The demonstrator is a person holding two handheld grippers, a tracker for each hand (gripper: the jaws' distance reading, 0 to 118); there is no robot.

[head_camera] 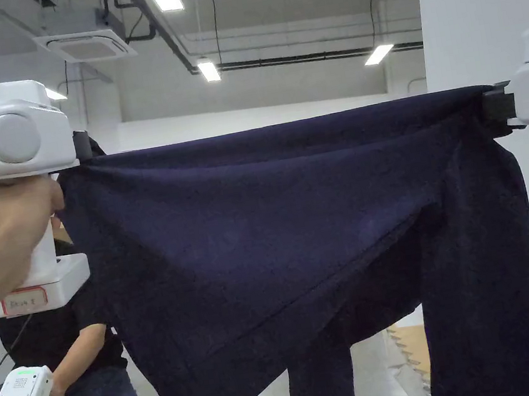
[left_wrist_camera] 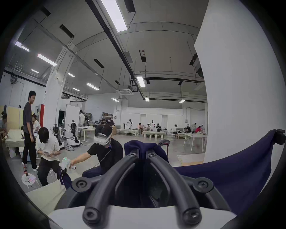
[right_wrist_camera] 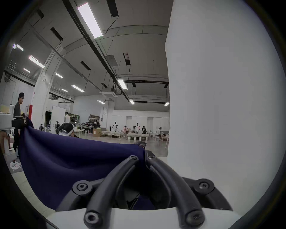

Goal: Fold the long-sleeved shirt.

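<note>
Two grippers hold a navy long-sleeved shirt (head_camera: 275, 231) up in the air, its top edge stretched level between them, so its long axis runs side to side. In the left gripper view, the left gripper (left_wrist_camera: 142, 153) has its black fingers (left_wrist_camera: 133, 155) together with a bunch of the cloth pinched at their tips. The right gripper (right_wrist_camera: 142, 158) likewise clamps the fabric edge between its closed fingers (right_wrist_camera: 151, 158) in the right gripper view. From the head view, a sleeve (head_camera: 479, 273) hangs straight down below the right corner, and a second sleeve, or possibly a fold, drops near the middle; the body slants down to a point at lower left. Beyond the cloth, a seated person (left_wrist_camera: 106, 153) wearing a headset reaches toward a tabletop (left_wrist_camera: 46, 193). Farther off, a white pillar (right_wrist_camera: 216, 93) rises on the right.
</note>
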